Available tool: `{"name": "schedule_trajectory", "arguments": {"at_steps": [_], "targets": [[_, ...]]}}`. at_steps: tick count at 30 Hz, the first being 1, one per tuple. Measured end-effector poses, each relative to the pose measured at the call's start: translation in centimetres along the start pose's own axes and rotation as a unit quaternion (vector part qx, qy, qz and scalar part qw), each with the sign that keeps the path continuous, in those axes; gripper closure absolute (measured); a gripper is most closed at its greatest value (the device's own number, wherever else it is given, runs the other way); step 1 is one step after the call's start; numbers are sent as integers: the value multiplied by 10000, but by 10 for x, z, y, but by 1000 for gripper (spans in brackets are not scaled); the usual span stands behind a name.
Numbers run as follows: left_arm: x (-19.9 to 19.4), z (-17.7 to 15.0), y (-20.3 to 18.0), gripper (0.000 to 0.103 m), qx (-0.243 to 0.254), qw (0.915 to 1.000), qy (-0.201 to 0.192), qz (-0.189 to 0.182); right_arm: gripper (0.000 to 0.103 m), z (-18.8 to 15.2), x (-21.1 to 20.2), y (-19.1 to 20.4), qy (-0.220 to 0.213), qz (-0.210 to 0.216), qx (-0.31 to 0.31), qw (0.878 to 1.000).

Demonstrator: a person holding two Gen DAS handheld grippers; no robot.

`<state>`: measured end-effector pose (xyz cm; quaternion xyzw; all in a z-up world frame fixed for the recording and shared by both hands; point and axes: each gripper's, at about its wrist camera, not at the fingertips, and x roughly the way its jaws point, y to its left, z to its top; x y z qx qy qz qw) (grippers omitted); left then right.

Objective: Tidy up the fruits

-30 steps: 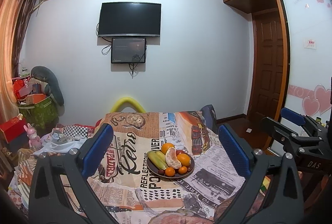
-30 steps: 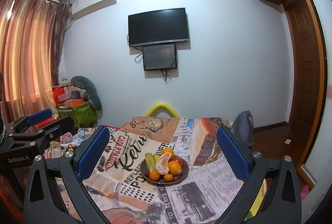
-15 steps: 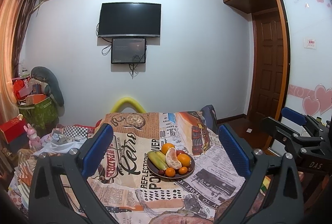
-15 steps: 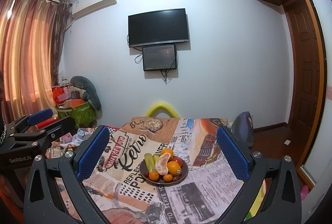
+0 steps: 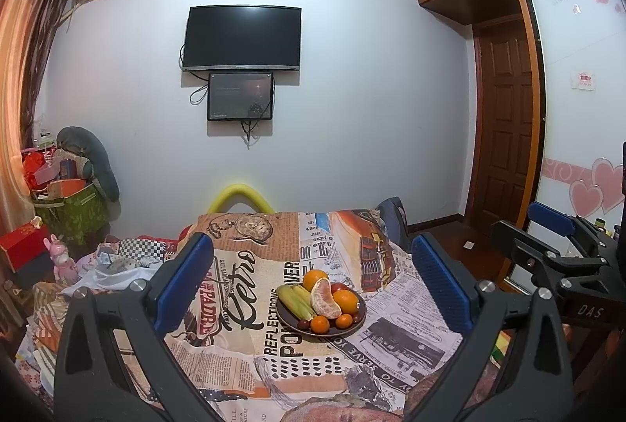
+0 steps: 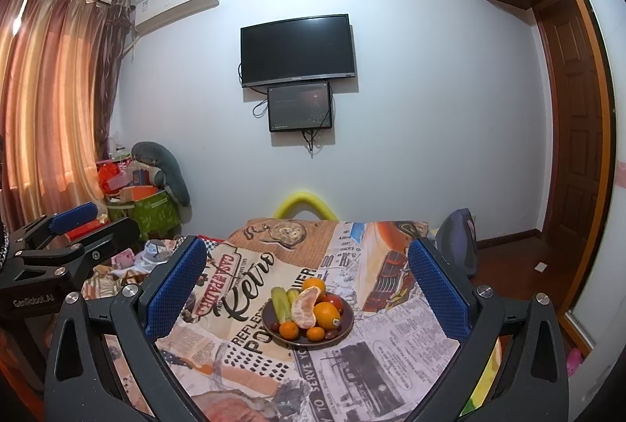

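Fruit plate sits mid-frame on the "Retro" newsprint cloth. Left gripper and right gripper, stamped "DAS", hang wide open, holding nothing.

Tablecloth looked like matt printed cloth, newspaper-style pattern. Plate was dark and slightly glossy (ceramic or plastic, unclear). Left gripper was matt black plastic with blue textured pads and shiny metal screws. Oranges had glossy skins. Door was semi-gloss wood.
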<state>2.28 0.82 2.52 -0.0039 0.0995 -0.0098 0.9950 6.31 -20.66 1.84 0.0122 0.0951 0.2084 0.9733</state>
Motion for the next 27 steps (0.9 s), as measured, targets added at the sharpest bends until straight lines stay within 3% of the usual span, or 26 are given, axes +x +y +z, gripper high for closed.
{"name": "schedule_trajectory", "arguments": {"at_steps": [27], "targets": [[9, -4, 1, 0, -40, 9998, 140, -129, 0, 0, 8, -1, -33, -82, -63, 9999]]}}
